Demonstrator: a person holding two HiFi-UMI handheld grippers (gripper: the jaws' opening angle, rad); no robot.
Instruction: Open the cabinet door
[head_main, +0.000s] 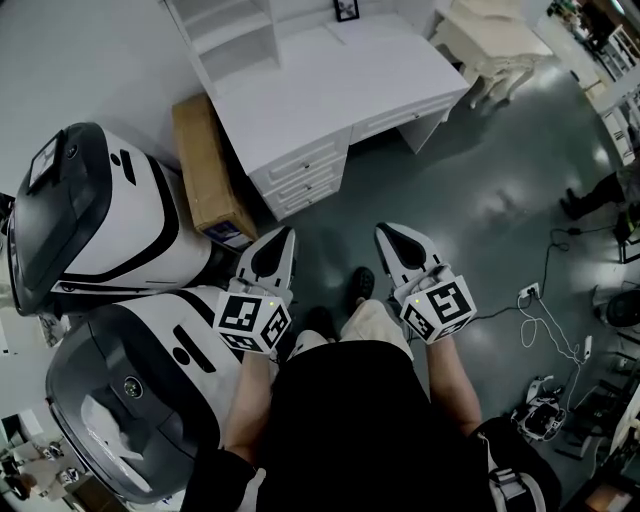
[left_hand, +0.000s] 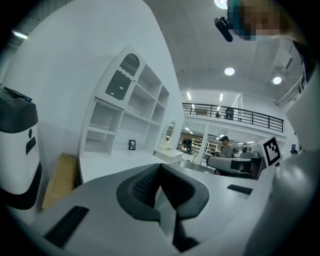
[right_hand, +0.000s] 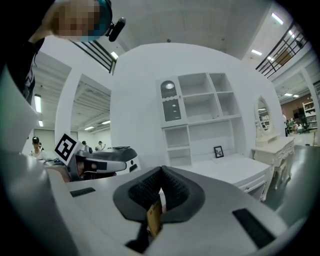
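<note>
Desk (head_main: 330, 80) stood white, well ahead of both grippers.
Shelves (right_hand: 210, 107) sat on desk's back edge.
Door (right_hand: 171, 102) was in shelves' top left bay, high above desk top, shut, with arched pane.
Door looked light, stiff, hinged; pane fragile, paint likely slick.
Best hold judged: knob or free edge, never pane.
Knob and hinge side were too small to tell.
Left gripper (left_hand: 160, 167): fingers clenched, empty.
Right gripper (right_hand: 161, 171): fingers clenched; brown scrap (right_hand: 154, 217) showed low in gap, tag or thing behind, could not tell.
</note>
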